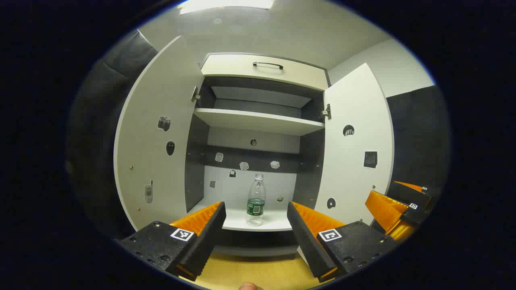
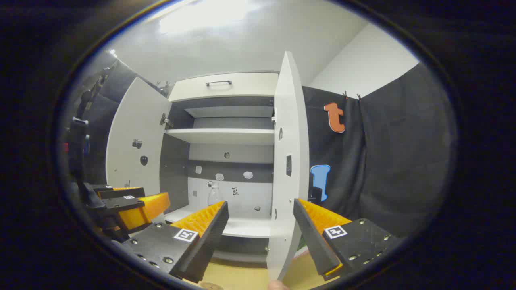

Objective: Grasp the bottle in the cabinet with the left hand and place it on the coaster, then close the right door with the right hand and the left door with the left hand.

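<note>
Open white two-door cabinet [image 1: 258,121], as I see it through both gripper views. Its lower compartment contains one clear plastic bottle with a green label [image 1: 256,200], upright on the white bottom shelf [image 1: 242,220], near that shelf's front edge; the compartment above, on the middle shelf [image 1: 258,121], holds nothing I can make out. Left door [image 1: 155,137] and right door [image 1: 356,149] both stand swung outward. My left gripper [image 1: 256,225] is spread wide before the cabinet, bottle framed between its fingers, not touching. My right gripper [image 2: 260,225] is likewise spread, the right door's edge [image 2: 288,161] between its fingers, contact not discernible
</note>
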{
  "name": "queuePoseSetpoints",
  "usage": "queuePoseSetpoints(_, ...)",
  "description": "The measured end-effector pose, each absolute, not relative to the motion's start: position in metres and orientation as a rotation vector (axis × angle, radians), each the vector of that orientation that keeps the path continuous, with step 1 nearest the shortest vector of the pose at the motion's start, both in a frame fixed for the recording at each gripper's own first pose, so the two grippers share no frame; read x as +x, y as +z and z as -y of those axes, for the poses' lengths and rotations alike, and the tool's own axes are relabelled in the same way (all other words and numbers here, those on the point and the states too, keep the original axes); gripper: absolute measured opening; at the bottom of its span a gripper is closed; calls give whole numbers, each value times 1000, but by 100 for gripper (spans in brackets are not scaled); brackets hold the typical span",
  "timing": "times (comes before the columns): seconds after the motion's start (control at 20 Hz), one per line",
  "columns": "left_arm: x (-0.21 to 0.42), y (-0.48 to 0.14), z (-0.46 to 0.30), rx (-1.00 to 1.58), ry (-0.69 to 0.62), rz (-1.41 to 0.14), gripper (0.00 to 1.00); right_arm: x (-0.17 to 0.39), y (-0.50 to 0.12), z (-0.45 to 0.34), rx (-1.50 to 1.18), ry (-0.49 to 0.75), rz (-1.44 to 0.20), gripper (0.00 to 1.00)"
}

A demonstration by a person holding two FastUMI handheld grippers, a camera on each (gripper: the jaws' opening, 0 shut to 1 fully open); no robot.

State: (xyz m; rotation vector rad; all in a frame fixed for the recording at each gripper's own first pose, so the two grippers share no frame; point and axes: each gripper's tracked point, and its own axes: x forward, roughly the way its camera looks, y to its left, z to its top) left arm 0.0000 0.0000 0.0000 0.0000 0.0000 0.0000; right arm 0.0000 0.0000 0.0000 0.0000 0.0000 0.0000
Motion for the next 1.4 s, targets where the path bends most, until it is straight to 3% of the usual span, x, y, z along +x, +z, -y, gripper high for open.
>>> queuePoseSetpoints(0.05,1,1,2,-11,-6,-1,96,3,0,-2,-2,4,-3,98)
queuePoseSetpoints(0.1,1,2,6,-20,-16,-3,96,4,0,-5,1,11,-8,93)
queuePoseSetpoints(0.2,2,6,12,-30,-33,6,96,4,4,-10,9,21,0,98)
queuePoseSetpoints(0.3,4,9,17,-30,-37,15,96,5,6,-14,13,32,5,98)
queuePoseSetpoints(0.35,3,9,17,-28,-38,17,96,5,4,-16,14,37,4,94)
queuePoseSetpoints(0.4,2,10,17,-25,-37,17,96,5,5,-16,14,42,4,98)
queuePoseSetpoints(1.0,8,4,16,-15,-48,2,96,2,8,-9,21,31,14,98)
queuePoseSetpoints(1.3,59,2,5,13,-83,-30,96,-10,14,14,18,-10,24,98)
queuePoseSetpoints(1.35,72,0,2,25,-82,-36,96,-14,15,20,10,-28,27,93)
queuePoseSetpoints(1.4,84,-3,-1,32,-82,-44,96,-18,16,27,6,-46,30,98)
